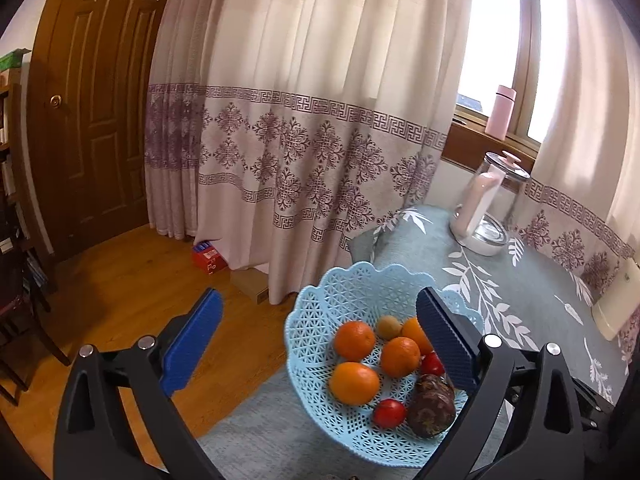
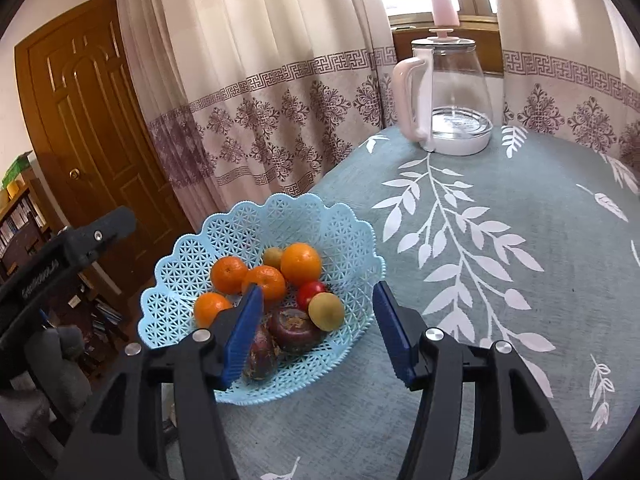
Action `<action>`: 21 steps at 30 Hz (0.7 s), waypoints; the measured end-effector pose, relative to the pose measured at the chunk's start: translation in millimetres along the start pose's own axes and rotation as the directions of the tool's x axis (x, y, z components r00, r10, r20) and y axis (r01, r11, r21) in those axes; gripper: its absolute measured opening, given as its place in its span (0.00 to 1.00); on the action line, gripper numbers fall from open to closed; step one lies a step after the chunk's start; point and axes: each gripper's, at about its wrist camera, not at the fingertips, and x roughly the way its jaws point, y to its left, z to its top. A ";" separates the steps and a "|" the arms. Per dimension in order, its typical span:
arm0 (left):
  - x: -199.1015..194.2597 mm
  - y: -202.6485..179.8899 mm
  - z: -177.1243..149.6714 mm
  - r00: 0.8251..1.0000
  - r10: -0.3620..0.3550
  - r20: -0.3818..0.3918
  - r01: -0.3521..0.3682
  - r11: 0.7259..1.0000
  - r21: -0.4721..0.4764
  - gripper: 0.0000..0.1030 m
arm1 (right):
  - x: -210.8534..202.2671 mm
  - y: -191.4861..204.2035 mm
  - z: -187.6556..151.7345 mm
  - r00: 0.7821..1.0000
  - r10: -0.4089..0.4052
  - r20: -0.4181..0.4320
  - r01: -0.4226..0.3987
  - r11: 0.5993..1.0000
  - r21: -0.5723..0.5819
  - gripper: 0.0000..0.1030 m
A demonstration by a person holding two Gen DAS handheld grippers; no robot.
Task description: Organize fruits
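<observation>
While both grippers are hovering wide open and holding nothing, the blue basket (image 2: 224,232) is sitting near the table's (image 2: 520,280) left edge. Oranges (image 2: 301,263), tomatoes (image 2: 310,292) and dark fruits (image 2: 294,330) are lying inside it.

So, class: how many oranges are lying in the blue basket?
4, all in the blue basket: one at the back, one at back left, one in the middle, one at front left. More could be hidden behind the gripper finger.

A blue gripper pad (image 2: 244,336) covered part of one dark purple fruit (image 2: 260,354) inside the pale blue lattice plastic basket (image 2: 224,236).
</observation>
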 end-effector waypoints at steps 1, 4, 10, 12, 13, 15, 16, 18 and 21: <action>-0.2 0.8 0.1 1.000 0.005 0.002 -0.005 1.000 0.004 0.96 | -1.6 -0.3 -1.0 1.000 -0.004 0.001 0.004 1.000 -0.001 0.56; -1.3 0.8 1.0 1.000 0.007 0.006 -0.007 1.000 0.015 0.97 | -6.2 -4.0 -2.6 1.000 -0.007 0.007 0.007 1.000 0.007 0.61; -4.6 -0.8 0.7 1.000 0.002 0.012 -0.002 1.000 0.023 0.97 | -17.6 -11.2 -6.3 1.000 -0.014 0.027 0.013 0.999 0.030 0.67; -4.9 -2.1 0.2 1.000 -0.002 0.008 0.001 1.000 0.028 0.97 | -20.8 -11.6 -8.0 0.999 -0.015 0.028 0.014 1.000 0.028 0.72; -4.9 -3.2 -0.1 1.000 -0.003 0.006 0.003 0.999 0.033 0.97 | -22.6 -11.3 -9.0 0.999 -0.018 0.031 0.017 1.000 0.026 0.74; -5.4 -6.0 -0.4 1.000 -0.005 0.005 0.005 0.999 0.044 0.97 | -26.1 -9.9 -10.5 0.999 -0.021 0.037 0.020 1.000 0.016 0.77; -6.0 -6.5 -0.7 1.000 -0.006 0.006 0.006 0.999 0.048 0.97 | -27.6 -9.0 -11.4 0.999 -0.020 0.038 0.020 1.000 0.010 0.80; -7.1 -8.6 -0.9 1.000 -0.010 0.007 0.010 0.998 0.055 0.97 | -31.3 -6.1 -13.2 0.999 -0.017 0.039 0.018 1.000 -0.005 0.84; -9.9 -12.0 -0.9 1.000 -0.015 0.013 0.014 0.997 0.073 0.97 | -36.7 -2.4 -15.8 0.999 -0.020 0.042 0.021 0.999 -0.027 0.86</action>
